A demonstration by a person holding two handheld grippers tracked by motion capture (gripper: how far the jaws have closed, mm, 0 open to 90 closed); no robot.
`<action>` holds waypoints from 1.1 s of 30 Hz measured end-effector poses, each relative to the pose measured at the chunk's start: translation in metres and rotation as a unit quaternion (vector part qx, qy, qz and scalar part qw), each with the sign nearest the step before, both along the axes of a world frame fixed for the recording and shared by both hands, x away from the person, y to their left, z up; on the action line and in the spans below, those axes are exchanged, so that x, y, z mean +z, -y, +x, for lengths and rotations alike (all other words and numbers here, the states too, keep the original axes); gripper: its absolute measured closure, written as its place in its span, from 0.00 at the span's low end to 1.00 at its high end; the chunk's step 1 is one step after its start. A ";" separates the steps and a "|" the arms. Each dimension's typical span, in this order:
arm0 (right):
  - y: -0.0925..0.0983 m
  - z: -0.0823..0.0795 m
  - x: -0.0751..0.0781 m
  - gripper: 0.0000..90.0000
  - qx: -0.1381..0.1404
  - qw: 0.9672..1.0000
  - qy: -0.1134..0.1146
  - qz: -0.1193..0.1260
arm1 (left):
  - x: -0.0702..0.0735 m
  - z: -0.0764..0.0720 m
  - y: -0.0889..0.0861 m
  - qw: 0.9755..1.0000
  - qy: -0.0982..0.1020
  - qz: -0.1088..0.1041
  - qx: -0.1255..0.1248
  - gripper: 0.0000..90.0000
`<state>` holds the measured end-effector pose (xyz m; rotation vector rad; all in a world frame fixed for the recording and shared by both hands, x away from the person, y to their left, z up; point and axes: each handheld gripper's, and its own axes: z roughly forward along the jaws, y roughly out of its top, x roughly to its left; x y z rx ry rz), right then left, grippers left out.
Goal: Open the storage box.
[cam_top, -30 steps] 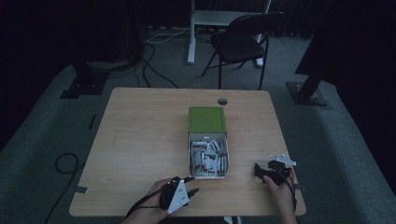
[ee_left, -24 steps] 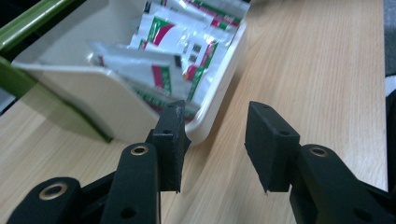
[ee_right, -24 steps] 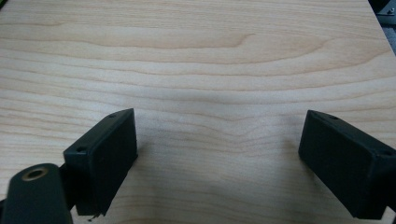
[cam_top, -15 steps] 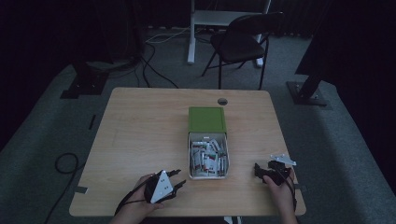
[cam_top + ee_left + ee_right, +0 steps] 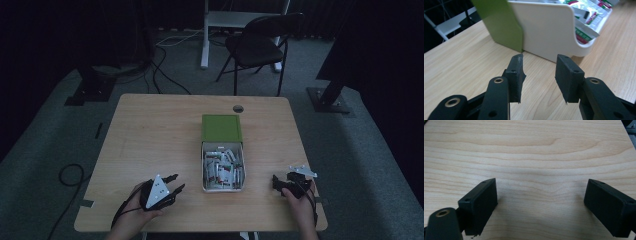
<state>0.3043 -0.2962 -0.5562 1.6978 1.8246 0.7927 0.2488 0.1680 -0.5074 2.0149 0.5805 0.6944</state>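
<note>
A white box [image 5: 205, 172] full of small red-and-white sachets [image 5: 222, 169] lies at the table's middle front, with its green part [image 5: 222, 128] at the far end. To its left, my left gripper [image 5: 174, 186] is held in a hand near the front edge and points toward the box. Its jaws stand apart with nothing between them. In the left gripper view, my left gripper [image 5: 540, 60] faces the box's white wall [image 5: 546, 30], the green part [image 5: 499, 22] and the sachets [image 5: 586, 27]. My right gripper [image 5: 276, 182] rests right of the box. In its own view, my right gripper [image 5: 541, 185] is wide open over bare wood.
The wooden table [image 5: 150, 135] has a round cable hole [image 5: 238, 108] near its far edge. A folding chair [image 5: 260, 45] stands behind the table. A cable [image 5: 70, 175] loops on the floor at the left.
My left gripper has slid to the left along the front edge, away from the box. The right gripper and the box have stayed put.
</note>
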 end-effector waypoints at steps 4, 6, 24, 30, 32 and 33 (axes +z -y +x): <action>0.000 0.000 0.000 0.12 0.000 1.000 0.000 0.000 | -0.001 0.003 -0.009 1.000 -0.010 -0.011 0.019 0.66; 0.000 0.000 0.000 0.12 0.000 1.000 0.000 0.000 | -0.001 0.005 -0.014 0.999 -0.012 -0.020 0.028 0.66; 0.000 0.000 0.000 0.12 0.000 1.000 0.000 0.000 | -0.007 0.020 -0.060 0.990 -0.032 -0.055 0.123 0.63; 0.000 0.000 0.000 0.12 0.000 1.000 0.000 0.000 | -0.010 0.023 -0.076 0.983 -0.044 -0.068 0.163 0.55; 0.000 0.000 0.000 0.12 0.000 1.000 0.000 0.000 | -0.012 0.024 -0.082 0.980 -0.046 -0.070 0.179 0.55; 0.000 0.000 0.000 0.12 0.000 1.000 0.000 0.000 | -0.012 0.024 -0.082 0.980 -0.046 -0.070 0.179 0.55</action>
